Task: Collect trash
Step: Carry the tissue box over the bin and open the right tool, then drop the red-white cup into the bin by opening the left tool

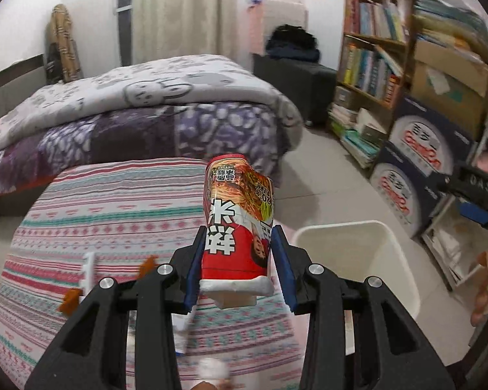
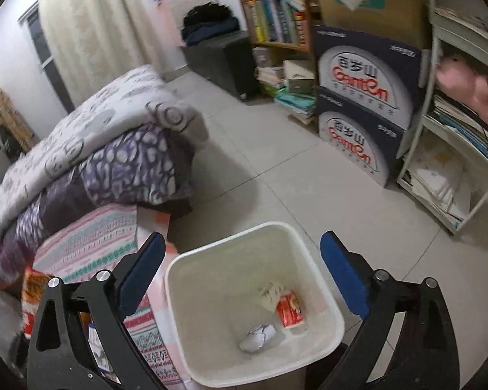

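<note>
The crushed red printed paper cup [image 1: 237, 227] sits at the centre of the left wrist view, clamped between the blue pads of the left gripper [image 1: 239, 260], above the striped pink bed cover [image 1: 97, 201]. The white plastic waste bin [image 1: 358, 253] stands just to its lower right on the tiled floor [image 2: 292, 178]. To do this well, I would carry the cup fully over the rim before releasing. The right gripper [image 2: 240, 279] hangs spread wide and empty over the bin, which already holds a crumpled paper ball [image 2: 257, 336] and a small red carton [image 2: 289, 309].
</note>
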A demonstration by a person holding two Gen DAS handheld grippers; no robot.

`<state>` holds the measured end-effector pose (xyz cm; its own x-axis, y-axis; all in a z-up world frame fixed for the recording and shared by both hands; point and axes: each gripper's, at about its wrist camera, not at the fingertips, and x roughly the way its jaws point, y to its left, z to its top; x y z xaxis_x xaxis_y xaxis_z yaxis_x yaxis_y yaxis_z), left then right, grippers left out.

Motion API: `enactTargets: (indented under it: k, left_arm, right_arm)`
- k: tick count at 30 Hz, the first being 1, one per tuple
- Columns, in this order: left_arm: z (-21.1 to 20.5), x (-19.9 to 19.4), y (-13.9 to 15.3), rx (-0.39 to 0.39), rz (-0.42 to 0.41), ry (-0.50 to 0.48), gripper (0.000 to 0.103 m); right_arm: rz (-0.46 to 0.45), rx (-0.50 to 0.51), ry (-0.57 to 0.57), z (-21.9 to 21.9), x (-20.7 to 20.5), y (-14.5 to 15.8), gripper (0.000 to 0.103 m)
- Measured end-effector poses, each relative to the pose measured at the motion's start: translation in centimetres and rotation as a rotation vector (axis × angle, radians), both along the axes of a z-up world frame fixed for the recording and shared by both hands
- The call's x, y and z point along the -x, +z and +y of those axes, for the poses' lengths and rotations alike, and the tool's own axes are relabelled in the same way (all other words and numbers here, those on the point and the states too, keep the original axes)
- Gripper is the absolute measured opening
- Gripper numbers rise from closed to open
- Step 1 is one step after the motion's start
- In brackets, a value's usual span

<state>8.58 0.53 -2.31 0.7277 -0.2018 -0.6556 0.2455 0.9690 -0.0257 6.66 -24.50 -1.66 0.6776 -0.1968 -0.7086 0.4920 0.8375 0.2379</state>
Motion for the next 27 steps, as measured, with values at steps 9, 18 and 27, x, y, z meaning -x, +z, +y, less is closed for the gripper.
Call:
enactTargets:
  k: [9,18,27]
  left_arm:
    - [-7.8,0.5,-1.3,0.038,0.063,-0.122,0.041]
    - [-13.9,0.9,-1.4,0.047,0.099,-0.221,0.055]
    - [-14.0,1.4,-1.5,0.025,0.094,-0.247,0.077]
  right_arm:
    - [-0.061,-0.137,-0.125,-5.6,2.1,0.5,0.092]
    - [-0.121,-0.194,-0.190,-8.4,3.5,1.0,0.092]
    - [-0.136,-0.118,-0.207,-7.7,3.6,1.6,0.095]
